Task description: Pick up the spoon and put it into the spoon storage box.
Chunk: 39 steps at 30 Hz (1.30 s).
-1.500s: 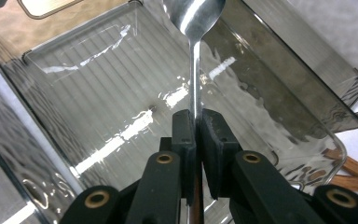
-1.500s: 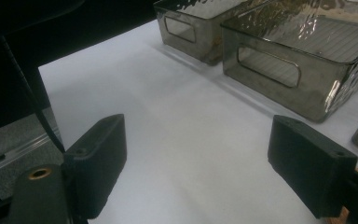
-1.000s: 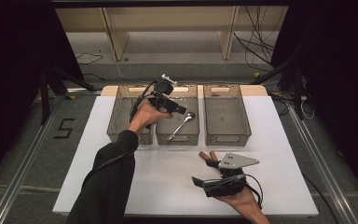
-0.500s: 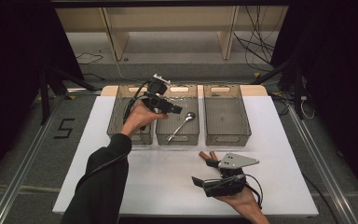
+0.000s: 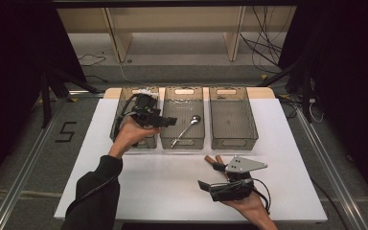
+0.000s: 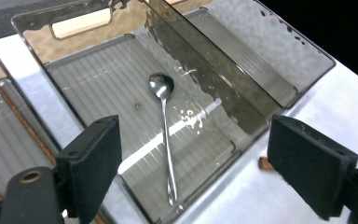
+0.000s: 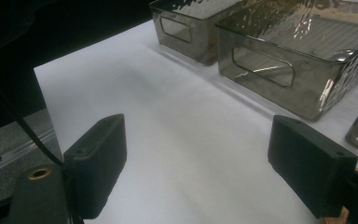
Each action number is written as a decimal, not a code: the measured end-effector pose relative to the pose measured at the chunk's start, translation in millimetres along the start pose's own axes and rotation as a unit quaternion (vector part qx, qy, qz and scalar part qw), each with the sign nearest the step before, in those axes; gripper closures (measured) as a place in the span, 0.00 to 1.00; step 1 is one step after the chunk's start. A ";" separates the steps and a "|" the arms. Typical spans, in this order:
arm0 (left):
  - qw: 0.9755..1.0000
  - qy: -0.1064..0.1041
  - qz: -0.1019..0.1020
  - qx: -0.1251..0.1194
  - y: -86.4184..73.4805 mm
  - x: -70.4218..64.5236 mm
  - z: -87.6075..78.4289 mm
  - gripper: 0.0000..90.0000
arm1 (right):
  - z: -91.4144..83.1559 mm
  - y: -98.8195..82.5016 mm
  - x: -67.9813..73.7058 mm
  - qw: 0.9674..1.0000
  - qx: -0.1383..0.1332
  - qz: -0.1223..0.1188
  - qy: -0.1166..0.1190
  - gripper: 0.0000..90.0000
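Three smoky clear bins stand side by side along the far part of the white table (image 5: 172,187), in the upper middle of the high view: a left bin (image 5: 122,112), a middle bin (image 5: 184,96) and a right bin (image 5: 233,117), walls nearly touching. One spoon (image 5: 186,130) lies in the middle bin, bowl toward the upper right, handle running down to the lower left corner; in the left gripper view the spoon (image 6: 164,126) lies flat on the ribbed floor, touching neither side wall. Two brown sticks (image 5: 215,161) lie on the table just below the right bin's near left corner.

Two grippers are in hand. The left gripper (image 5: 168,120) hovers over the seam between the left and middle bins, pointing right; its jaws have just been opening and now stand spread wide, with nothing between them, the spoon below and apart from both pads. The right gripper (image 5: 202,185) rests low at the lower right of the frame, close to the sticks, its jaws spread wide over bare tabletop and gripping nothing.

Much open white surface lies at centre and lower left. The right bin sits empty. Bin walls hem the spoon on all sides, so it is open only from above.
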<state>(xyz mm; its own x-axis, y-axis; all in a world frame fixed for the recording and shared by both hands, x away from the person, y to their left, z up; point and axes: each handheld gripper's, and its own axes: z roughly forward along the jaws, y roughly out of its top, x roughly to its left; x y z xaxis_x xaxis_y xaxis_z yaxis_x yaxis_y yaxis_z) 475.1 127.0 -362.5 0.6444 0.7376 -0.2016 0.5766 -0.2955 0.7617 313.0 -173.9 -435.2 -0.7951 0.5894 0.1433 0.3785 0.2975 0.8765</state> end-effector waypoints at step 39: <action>0.997 0.002 -0.009 -0.075 -121.5 -6.2 -40.8 0.18 | -20.6 -1.8 -39.9 0.995 0.030 0.033 -0.086 0.27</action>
<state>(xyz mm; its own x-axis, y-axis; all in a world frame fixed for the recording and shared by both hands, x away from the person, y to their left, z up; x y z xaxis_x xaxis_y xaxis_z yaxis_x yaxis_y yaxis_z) 380.6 183.1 -428.7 0.6327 0.7441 -0.2145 0.5061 -0.1876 0.8418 334.3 -213.4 -433.0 -0.6764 0.7277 0.1139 0.4593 0.2959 0.8375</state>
